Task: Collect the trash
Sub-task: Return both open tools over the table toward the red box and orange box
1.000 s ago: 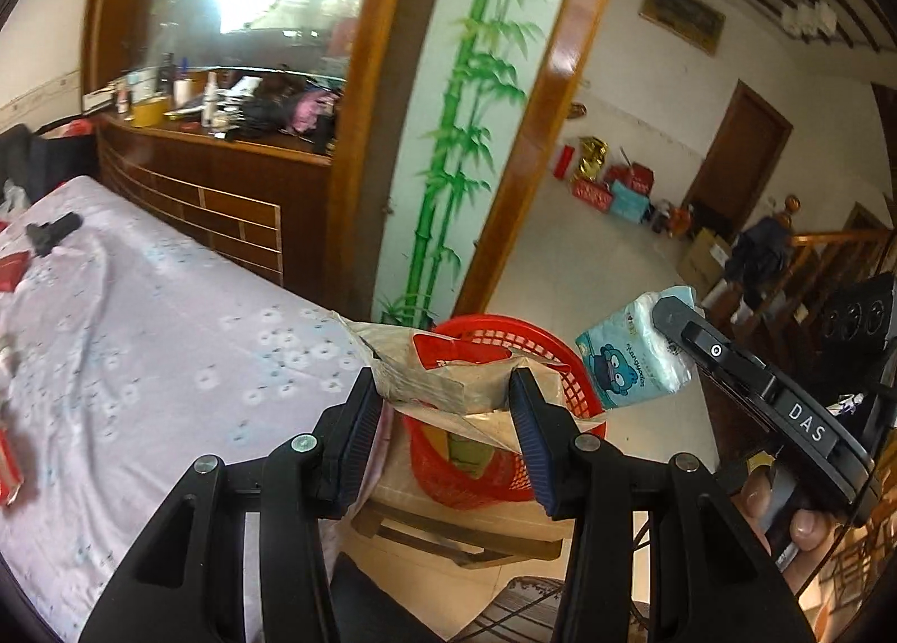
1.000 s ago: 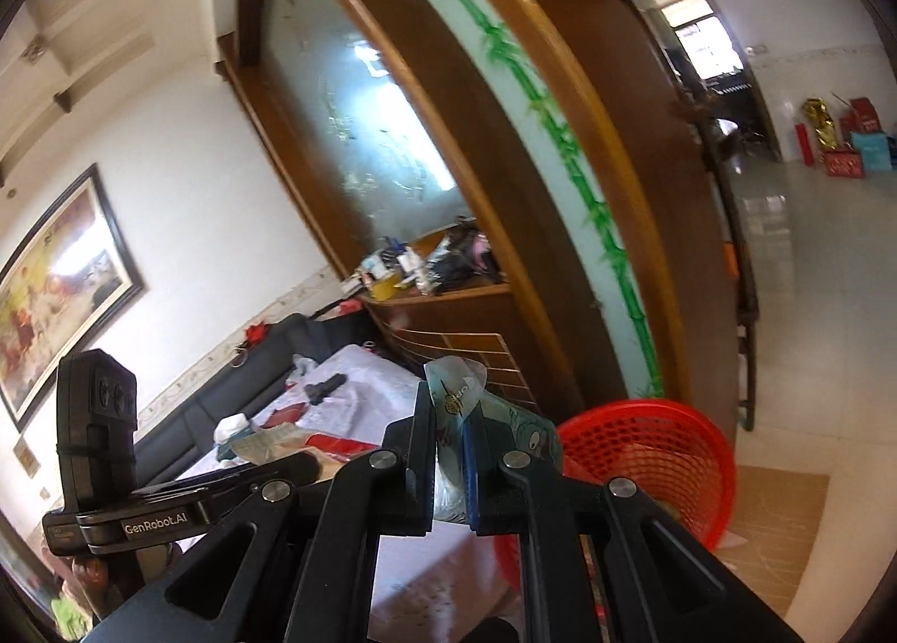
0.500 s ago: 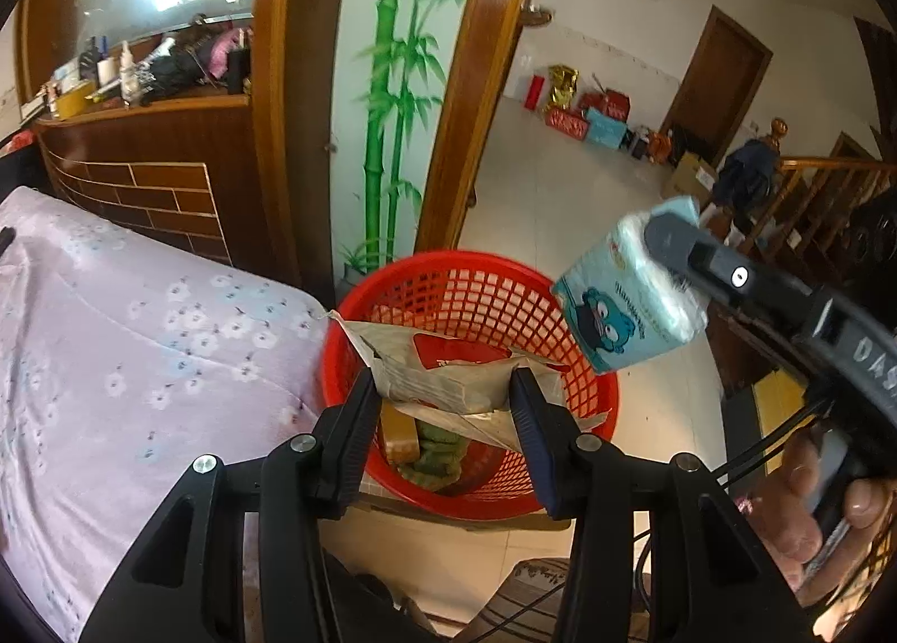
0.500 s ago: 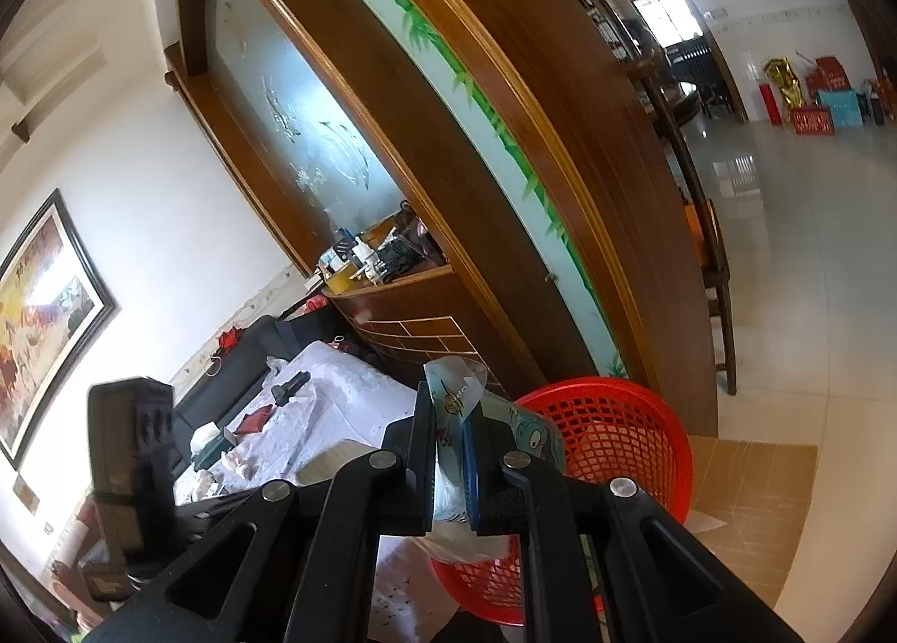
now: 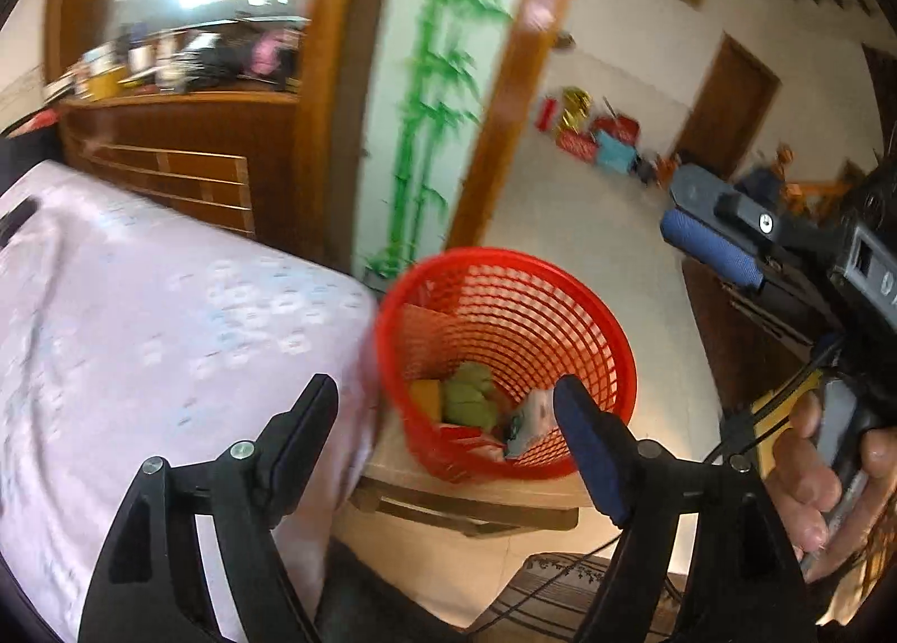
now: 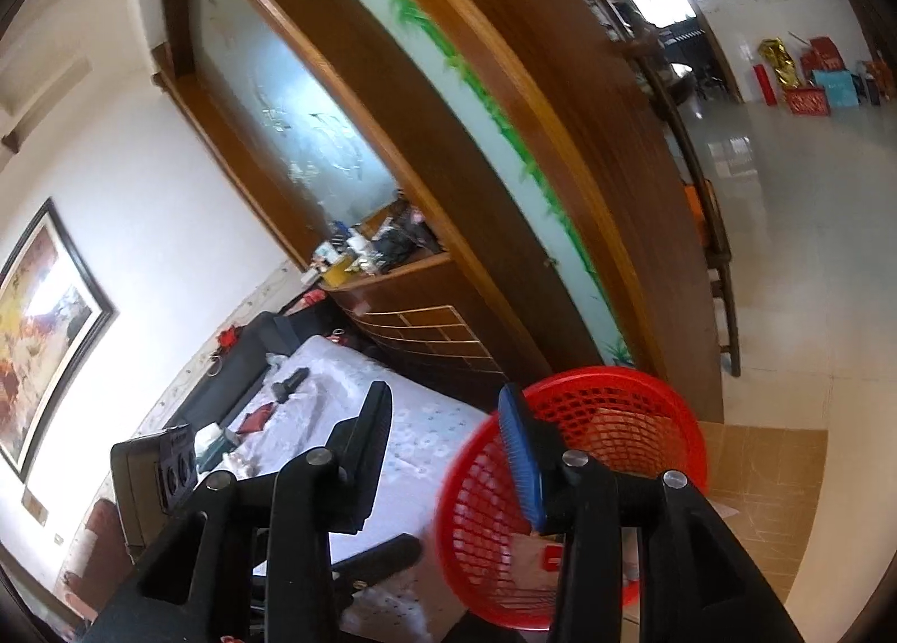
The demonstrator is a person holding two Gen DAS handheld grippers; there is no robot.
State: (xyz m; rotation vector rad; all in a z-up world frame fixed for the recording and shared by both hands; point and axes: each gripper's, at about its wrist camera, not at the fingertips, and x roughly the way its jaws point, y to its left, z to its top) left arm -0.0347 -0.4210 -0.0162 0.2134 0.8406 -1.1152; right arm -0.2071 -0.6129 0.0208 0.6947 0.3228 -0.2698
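A red mesh basket (image 5: 507,306) stands on a low wooden stool beside the table; it also shows in the right wrist view (image 6: 611,419). Inside lie green and orange scraps (image 5: 468,399) and a pale blue-white packet (image 5: 530,419). My left gripper (image 5: 445,410) is open and empty, just in front of the basket. My right gripper (image 6: 445,421) is open and empty over the basket's near rim; it shows in the left wrist view (image 5: 706,234) above and right of the basket.
The table with a pale floral cloth (image 5: 140,318) lies left of the basket. On it, far back, are a black object (image 6: 289,385) and red scraps (image 6: 258,416). A wooden cabinet with clutter (image 5: 185,138) and a bamboo-painted partition (image 5: 431,99) stand behind. Tiled floor (image 5: 588,217) lies beyond.
Both grippers have opened. The crumpled paper has left my left gripper and the blue packet has left my right gripper; a blue-white packet now lies in the basket.
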